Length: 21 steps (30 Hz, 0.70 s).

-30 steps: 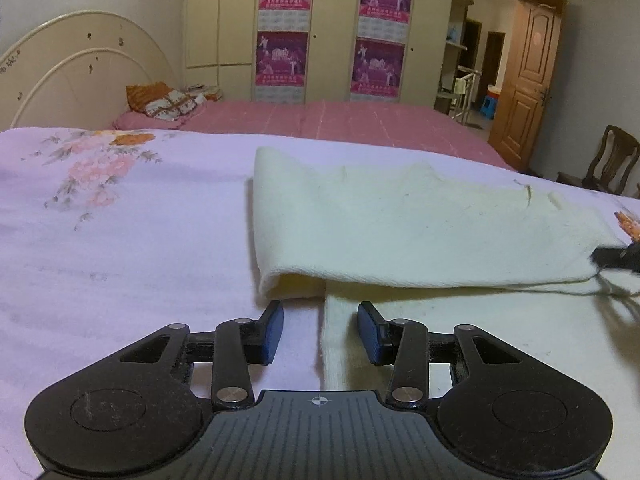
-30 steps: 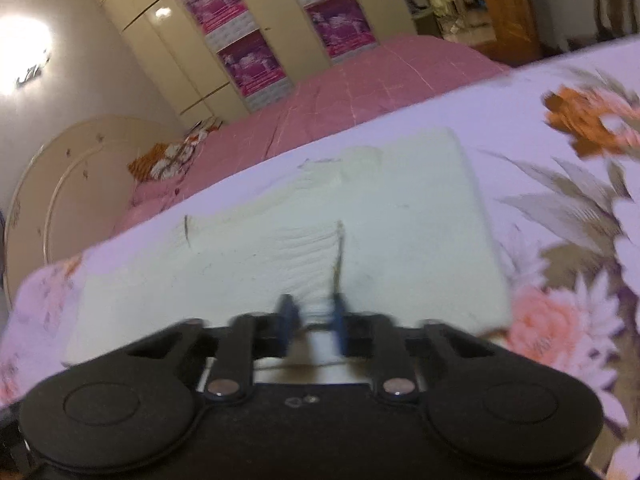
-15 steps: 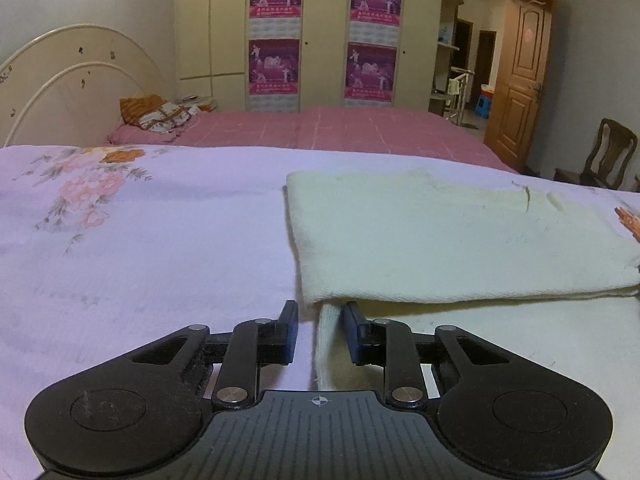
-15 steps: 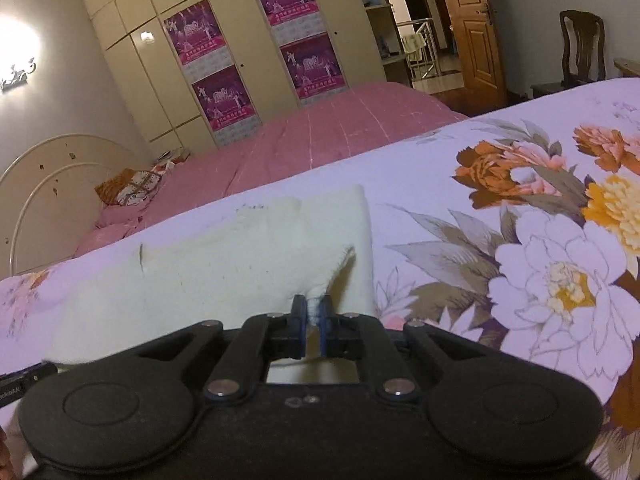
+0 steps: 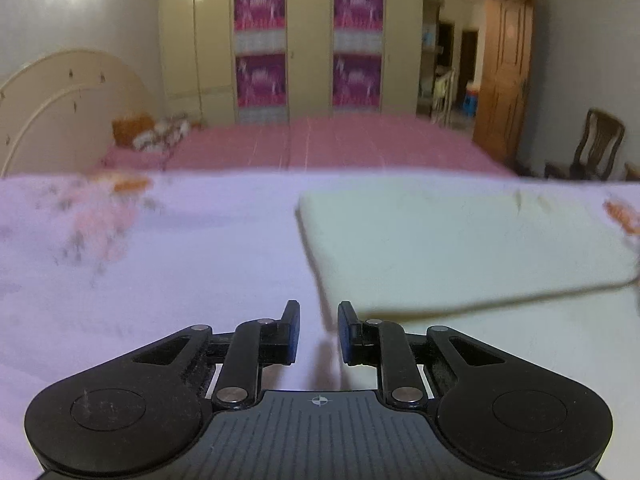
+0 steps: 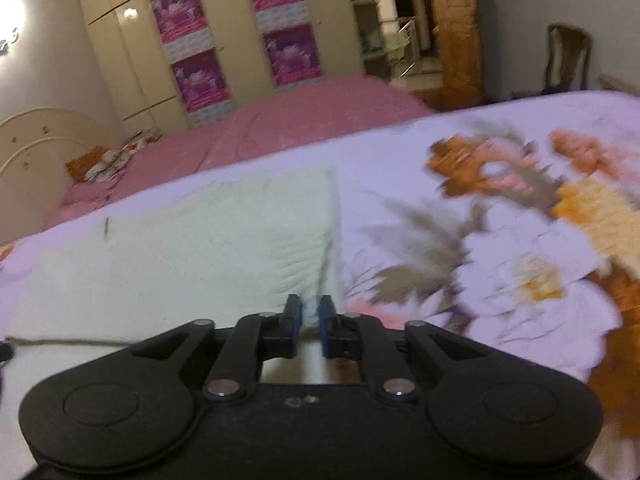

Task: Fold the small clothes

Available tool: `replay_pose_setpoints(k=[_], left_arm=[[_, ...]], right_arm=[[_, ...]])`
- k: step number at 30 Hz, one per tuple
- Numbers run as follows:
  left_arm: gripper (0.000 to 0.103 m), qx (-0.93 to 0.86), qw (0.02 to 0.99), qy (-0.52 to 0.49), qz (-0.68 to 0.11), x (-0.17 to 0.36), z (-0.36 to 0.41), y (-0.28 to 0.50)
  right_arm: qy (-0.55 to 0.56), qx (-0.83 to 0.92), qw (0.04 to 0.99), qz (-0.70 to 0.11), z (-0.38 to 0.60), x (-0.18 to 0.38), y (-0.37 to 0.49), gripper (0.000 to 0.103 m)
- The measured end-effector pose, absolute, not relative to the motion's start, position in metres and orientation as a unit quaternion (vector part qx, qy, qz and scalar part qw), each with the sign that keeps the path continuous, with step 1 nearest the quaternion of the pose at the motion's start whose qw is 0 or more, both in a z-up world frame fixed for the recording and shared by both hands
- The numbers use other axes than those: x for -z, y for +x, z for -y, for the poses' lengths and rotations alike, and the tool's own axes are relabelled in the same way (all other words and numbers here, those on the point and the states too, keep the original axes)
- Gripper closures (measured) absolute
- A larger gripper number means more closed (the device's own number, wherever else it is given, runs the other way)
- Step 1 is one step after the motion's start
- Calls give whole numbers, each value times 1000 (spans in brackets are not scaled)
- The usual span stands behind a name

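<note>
Fingers point(image 5: 291, 330) of the left gripper point(image 5: 319, 332) stand apart and are closing beside the edge of the cream cloth point(image 5: 460, 248). Right gripper point(image 6: 309, 326) is opening, cloth corner between its fingers. Cloth lies folded on the bed point(image 5: 180, 272), centre-right of the left view.

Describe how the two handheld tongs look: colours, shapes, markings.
Both are matte black. The left tongs have two round discs flanking a ribbed grey centre plate with a small crosshair mark, silver pivot rivets on jointed links, and dark blue pads. The right tongs match, with brighter blue pads and a smooth black centre. No cables or sleeves show.
</note>
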<state>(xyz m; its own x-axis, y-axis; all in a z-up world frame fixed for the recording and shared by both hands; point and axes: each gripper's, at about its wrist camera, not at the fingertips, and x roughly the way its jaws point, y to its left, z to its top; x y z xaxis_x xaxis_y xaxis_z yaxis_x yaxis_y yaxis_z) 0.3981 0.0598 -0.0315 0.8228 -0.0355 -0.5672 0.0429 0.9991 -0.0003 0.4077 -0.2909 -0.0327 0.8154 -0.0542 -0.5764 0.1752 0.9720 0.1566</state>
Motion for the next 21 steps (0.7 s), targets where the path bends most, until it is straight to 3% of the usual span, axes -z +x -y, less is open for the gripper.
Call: replay_pose_setpoints(k=[2,7,10,13,21], left_arm=[[84,45,953,5,-299,30,-45,410],[83,67,943,33,-326,58,9,447],[83,72,946,4,-316,56,-6,440],[83,50,955,-2,-293,49,-26,436],[82,34,953,-5,-301,48,-24,524]], right_arm=[[100,39,955,-276,286,23,408,86],[64,-34,944,-322,234,41,446,88],[8,-31,943,-331,234,58,444,87],[27,-12,945,-327,264,56,435,87],[35,-49,947,-314,228,47,497,83]])
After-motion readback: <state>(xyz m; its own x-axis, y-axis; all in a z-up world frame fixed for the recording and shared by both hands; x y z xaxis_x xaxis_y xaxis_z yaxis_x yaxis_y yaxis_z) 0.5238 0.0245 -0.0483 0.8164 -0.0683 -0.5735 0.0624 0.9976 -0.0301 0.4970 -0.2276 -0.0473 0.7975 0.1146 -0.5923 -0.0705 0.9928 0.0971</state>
